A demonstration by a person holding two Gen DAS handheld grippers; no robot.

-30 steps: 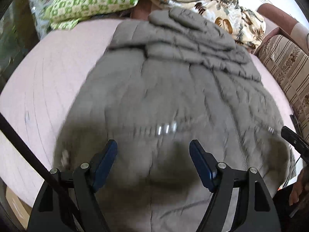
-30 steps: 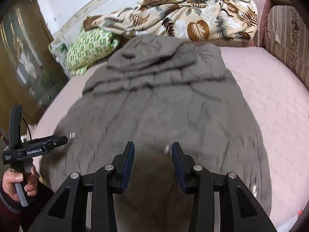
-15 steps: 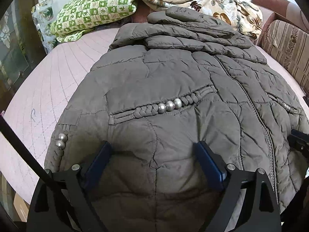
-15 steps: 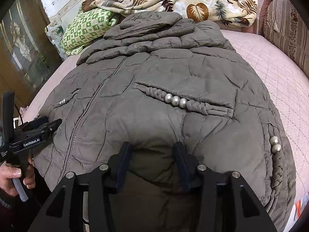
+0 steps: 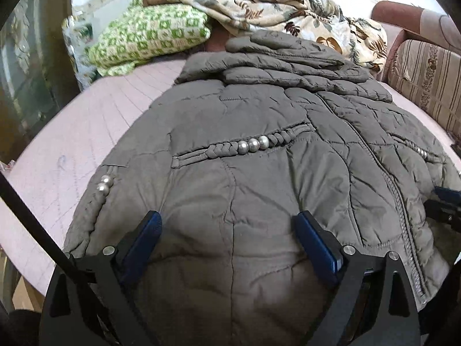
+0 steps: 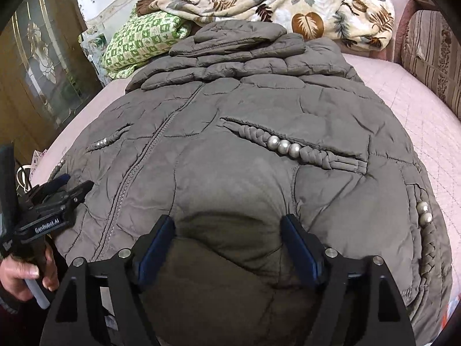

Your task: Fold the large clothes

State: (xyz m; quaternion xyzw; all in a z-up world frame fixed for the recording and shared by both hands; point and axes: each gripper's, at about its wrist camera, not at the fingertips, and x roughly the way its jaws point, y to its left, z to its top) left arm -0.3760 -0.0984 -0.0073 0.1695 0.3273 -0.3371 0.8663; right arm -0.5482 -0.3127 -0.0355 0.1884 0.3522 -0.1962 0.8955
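Pink bedding (image 5: 86, 132) carried the grey quilted coat (image 5: 259, 178). Left wrist view: left gripper (image 5: 227, 230) tilted down over its hem, jaws just widened, gripping nothing. Right wrist view: right gripper (image 6: 229, 232) pitched likewise, jaws just opened, straddling the hem.

Jacket (image 5: 259, 190) fills bed; pink cover (image 5: 95, 132) free at sides.

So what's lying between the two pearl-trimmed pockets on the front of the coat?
The coat's zipper runs down between the left pocket trim and the right pocket trim, otherwise only quilted fabric. The right wrist view shows it best.
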